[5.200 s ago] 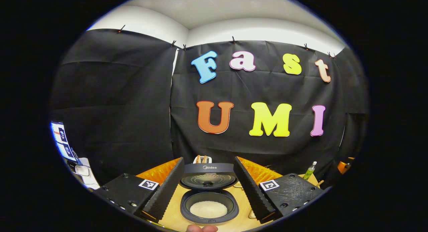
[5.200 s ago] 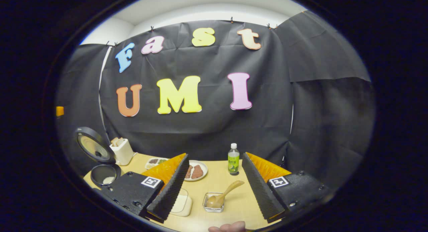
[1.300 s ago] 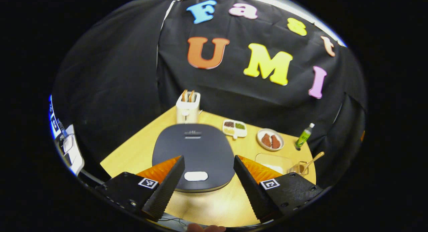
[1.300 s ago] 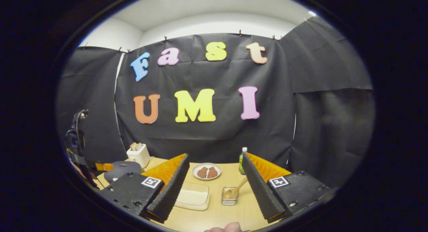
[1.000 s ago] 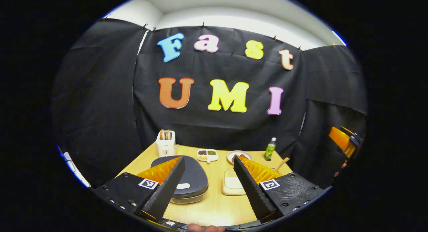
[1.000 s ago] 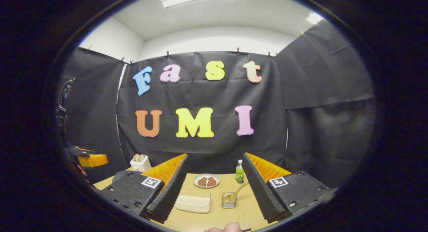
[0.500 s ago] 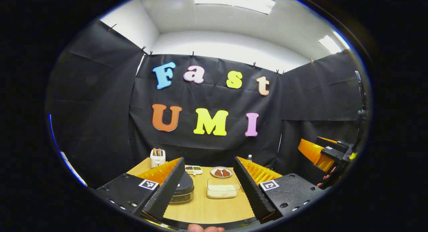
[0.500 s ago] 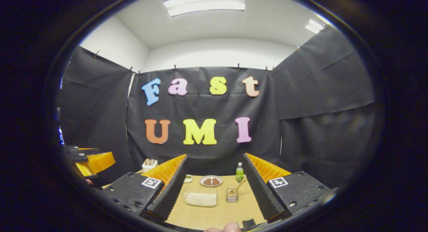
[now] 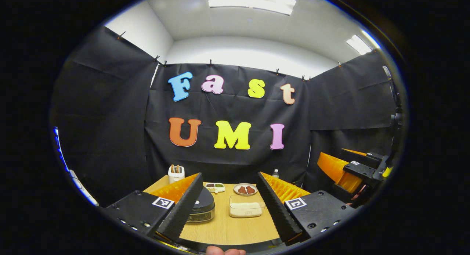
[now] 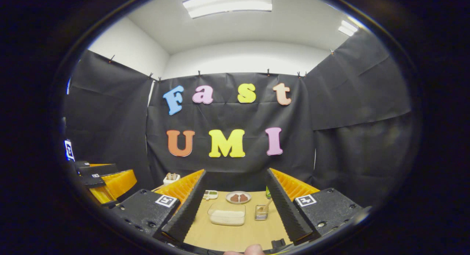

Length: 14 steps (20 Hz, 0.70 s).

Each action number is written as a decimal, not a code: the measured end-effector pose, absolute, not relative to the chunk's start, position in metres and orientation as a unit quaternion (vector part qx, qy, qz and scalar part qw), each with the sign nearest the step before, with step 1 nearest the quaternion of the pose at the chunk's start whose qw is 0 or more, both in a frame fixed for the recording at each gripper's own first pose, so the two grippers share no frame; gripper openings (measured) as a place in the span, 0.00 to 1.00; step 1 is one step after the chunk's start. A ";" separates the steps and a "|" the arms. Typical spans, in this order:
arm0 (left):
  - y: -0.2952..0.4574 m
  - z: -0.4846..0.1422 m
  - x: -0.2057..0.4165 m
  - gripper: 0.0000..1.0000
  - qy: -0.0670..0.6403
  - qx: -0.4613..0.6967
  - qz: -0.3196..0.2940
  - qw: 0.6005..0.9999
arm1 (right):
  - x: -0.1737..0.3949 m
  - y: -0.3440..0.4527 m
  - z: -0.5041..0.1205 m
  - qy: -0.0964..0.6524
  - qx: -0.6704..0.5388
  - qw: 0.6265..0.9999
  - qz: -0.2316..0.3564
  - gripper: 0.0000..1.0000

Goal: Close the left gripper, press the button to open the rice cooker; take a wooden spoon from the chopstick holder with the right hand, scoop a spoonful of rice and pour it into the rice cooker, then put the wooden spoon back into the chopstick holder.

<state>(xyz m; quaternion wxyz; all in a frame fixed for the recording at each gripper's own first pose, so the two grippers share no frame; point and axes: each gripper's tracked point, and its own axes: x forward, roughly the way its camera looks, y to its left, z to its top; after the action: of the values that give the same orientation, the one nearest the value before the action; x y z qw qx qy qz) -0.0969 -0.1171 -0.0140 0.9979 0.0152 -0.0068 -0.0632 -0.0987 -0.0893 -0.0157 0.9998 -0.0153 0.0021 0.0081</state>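
Note:
The dark rice cooker stands with its lid down at the table's left, half hidden behind my left gripper's finger. My left gripper is open and empty, held back from the table. A clear box of rice sits mid-table. To its right the wooden spoon leans in a small clear holder. My right gripper is open and empty, well short of both. Each gripper shows in the other's view: the right gripper at the right edge, the left gripper at the left edge.
On the wooden table, a white holder with sticks stands at the back left. A divided dish, a plate of brown food and a green bottle line the back. A fingertip shows at the bottom edge.
The cooker's lid, open five seconds ago, is down. Both grippers have drawn back and levelled out, so the table looks smaller and farther. Both stay open; the spoon stays in its holder.

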 end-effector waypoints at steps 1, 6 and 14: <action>-0.118 -0.013 -0.094 0.94 -0.011 0.015 -0.062 0.998 | -0.097 -0.090 -0.018 0.004 -0.016 1.000 0.009 1.00; -0.120 -0.016 -0.087 0.94 -0.008 0.013 -0.057 0.998 | -0.090 -0.093 -0.022 0.011 -0.016 1.000 0.015 1.00; -0.123 -0.027 -0.078 0.94 0.004 0.019 -0.046 0.999 | -0.077 -0.096 -0.027 0.021 -0.011 1.000 0.019 1.00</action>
<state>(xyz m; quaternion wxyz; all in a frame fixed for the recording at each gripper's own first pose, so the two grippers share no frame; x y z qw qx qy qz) -0.0785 -0.1231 -0.0266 0.9988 0.0189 0.0037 -0.0460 -0.0766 -0.0958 -0.0266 0.9995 -0.0112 0.0208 0.0191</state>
